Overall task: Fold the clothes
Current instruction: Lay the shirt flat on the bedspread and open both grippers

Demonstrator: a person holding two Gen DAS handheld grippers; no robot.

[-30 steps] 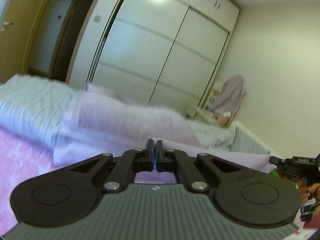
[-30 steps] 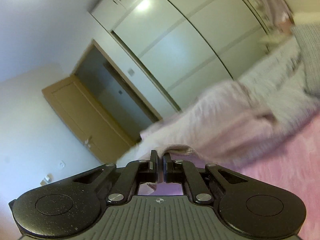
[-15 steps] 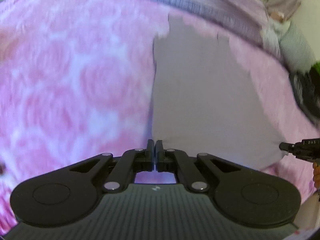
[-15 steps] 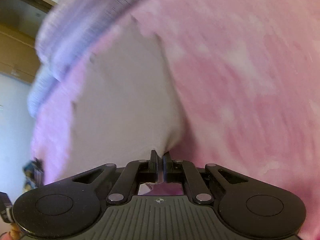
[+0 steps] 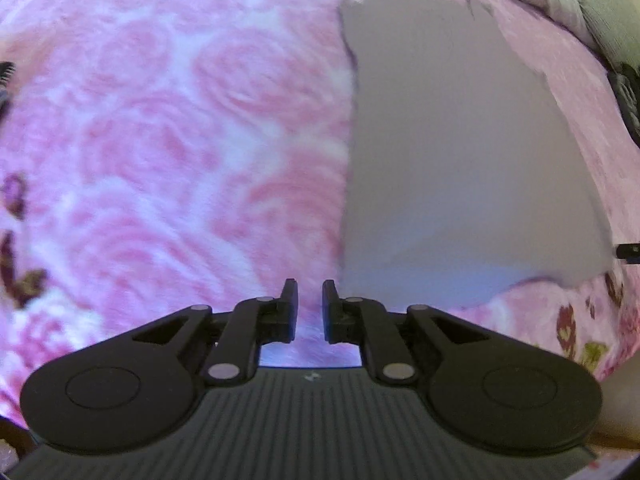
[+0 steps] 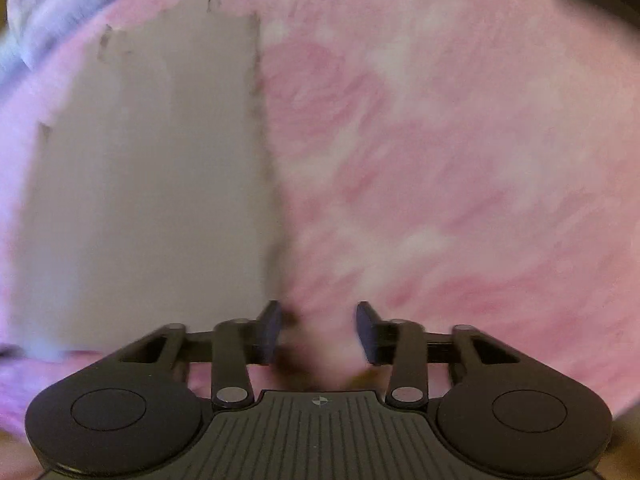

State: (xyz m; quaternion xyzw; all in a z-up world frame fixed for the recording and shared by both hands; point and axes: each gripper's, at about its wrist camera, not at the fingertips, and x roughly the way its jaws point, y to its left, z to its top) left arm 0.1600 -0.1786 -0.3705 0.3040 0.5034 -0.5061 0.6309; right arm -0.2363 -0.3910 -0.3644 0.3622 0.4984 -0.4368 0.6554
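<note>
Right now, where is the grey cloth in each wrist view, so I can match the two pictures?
Left wrist view: the grey cloth fills the upper right, its near corner just right of the claw.
Right wrist view: the grey cloth fills the left half, its right edge running down to the claw's left finger.
Shared landmark: the pink rose blanket under it.

**Pink bedding all round**

Rose-print blanket [image 5: 168,128] spread wide, pink and white, blurred in the right view. Darker flowers [image 5: 568,320] near its lower right edge. Striped lilac bedding [image 6: 72,4] bunched beyond the far edge. Grey pillow [image 5: 612,12] top right.
</note>
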